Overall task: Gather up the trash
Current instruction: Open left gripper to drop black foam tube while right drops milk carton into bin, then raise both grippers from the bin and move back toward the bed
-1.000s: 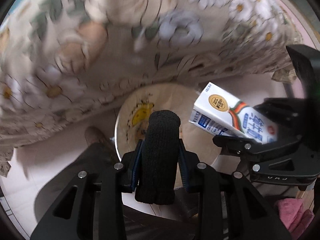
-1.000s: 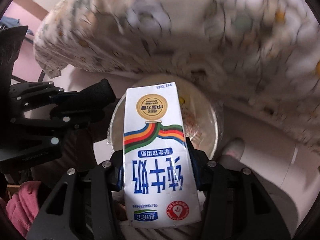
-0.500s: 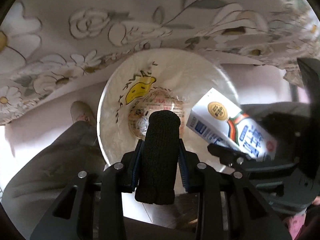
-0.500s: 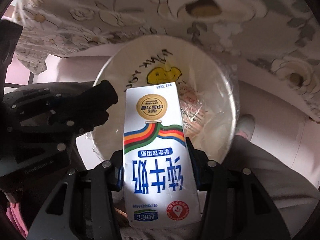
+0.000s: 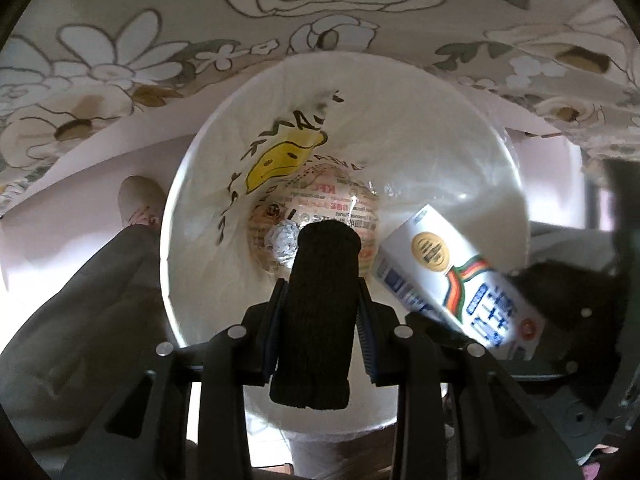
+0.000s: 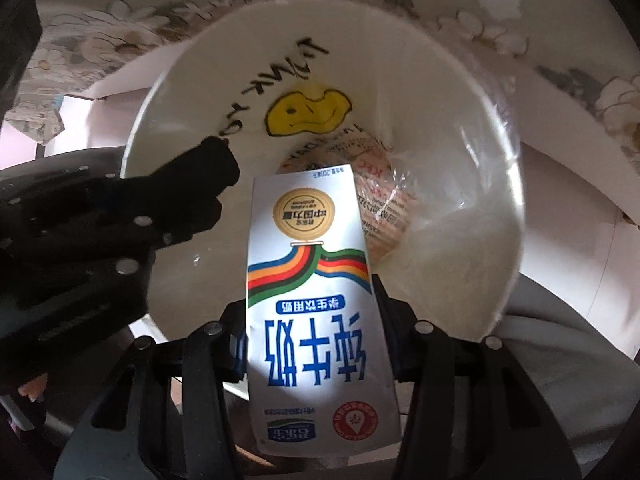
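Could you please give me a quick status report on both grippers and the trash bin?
Left gripper shut on black knitted roll. Right gripper shut on white milk carton. Both over white bag-lined bin, printed wrapper inside. Nothing in the way.

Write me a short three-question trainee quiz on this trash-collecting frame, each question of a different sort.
1. True or false: the left hand-held gripper is empty.
2. Multiple choice: the milk carton in the right hand-held gripper is A) lying at the bottom of the bin, B) clamped above the bin's opening, C) standing on the flowered tablecloth.
3. Short answer: what already lies at the bottom of the white lined bin?

Key
1. False: it is shut on a black knitted sock.
2. B.
3. A printed paper wrapper and a crumpled foil ball.
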A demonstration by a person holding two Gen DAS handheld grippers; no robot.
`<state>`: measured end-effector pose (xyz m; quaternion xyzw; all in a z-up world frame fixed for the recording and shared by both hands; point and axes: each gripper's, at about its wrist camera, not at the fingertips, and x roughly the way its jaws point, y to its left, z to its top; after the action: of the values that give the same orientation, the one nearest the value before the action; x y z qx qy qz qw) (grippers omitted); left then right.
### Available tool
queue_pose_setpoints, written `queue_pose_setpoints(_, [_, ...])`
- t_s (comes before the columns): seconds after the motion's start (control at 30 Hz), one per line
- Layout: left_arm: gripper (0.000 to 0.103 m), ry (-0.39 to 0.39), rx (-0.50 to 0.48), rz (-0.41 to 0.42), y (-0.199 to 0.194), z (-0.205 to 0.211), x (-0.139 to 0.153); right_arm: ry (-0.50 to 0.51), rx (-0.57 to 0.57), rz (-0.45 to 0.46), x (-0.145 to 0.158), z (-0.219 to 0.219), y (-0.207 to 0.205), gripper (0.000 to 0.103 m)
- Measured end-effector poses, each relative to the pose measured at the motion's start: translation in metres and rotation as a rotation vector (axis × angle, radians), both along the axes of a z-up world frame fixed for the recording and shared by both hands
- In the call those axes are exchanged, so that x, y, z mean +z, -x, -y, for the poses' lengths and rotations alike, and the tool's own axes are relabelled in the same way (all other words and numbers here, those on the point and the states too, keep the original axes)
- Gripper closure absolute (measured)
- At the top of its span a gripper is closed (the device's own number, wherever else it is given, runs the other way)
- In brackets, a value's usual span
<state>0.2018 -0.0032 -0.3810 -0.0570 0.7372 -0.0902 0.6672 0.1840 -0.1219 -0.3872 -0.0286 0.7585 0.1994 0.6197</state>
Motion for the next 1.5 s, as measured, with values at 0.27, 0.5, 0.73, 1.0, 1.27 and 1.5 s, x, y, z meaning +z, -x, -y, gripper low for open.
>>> queue_pose_setpoints(0.27, [0.067, 0.005, 0.015, -0.058, -0.002, 0.000, -0.022, 0.023, -0.023, -0.034, -0.017, -0.001, -0.004, 0.052])
queue_pose_setpoints(0.5, [0.050, -0.001, 0.020, -0.058, -0.002, -0.001, -0.025, 0.074, 0.004, -0.043, -0.023, -0.004, 0.000, 0.051])
queue_pose_setpoints(0.73, [0.050, -0.004, 0.019, -0.056, 0.000, -0.002, -0.026, 0.065, 0.001, -0.032, -0.020, -0.002, 0.003, 0.051])
queue_pose_setpoints(1.0, [0.050, -0.005, 0.012, -0.043, 0.003, -0.002, -0.018, 0.067, 0.014, -0.027, -0.022, -0.005, 0.005, 0.051])
queue_pose_setpoints(1.27, [0.050, 0.007, 0.009, 0.007, 0.010, -0.006, 0.003, 0.058, 0.014, -0.014, -0.012, -0.002, 0.008, 0.051])
queue_pose_setpoints(1.5, [0.050, 0.025, 0.007, 0.072, 0.017, -0.013, 0.035, 0.029, 0.010, 0.030, 0.020, 0.002, 0.009, 0.051])
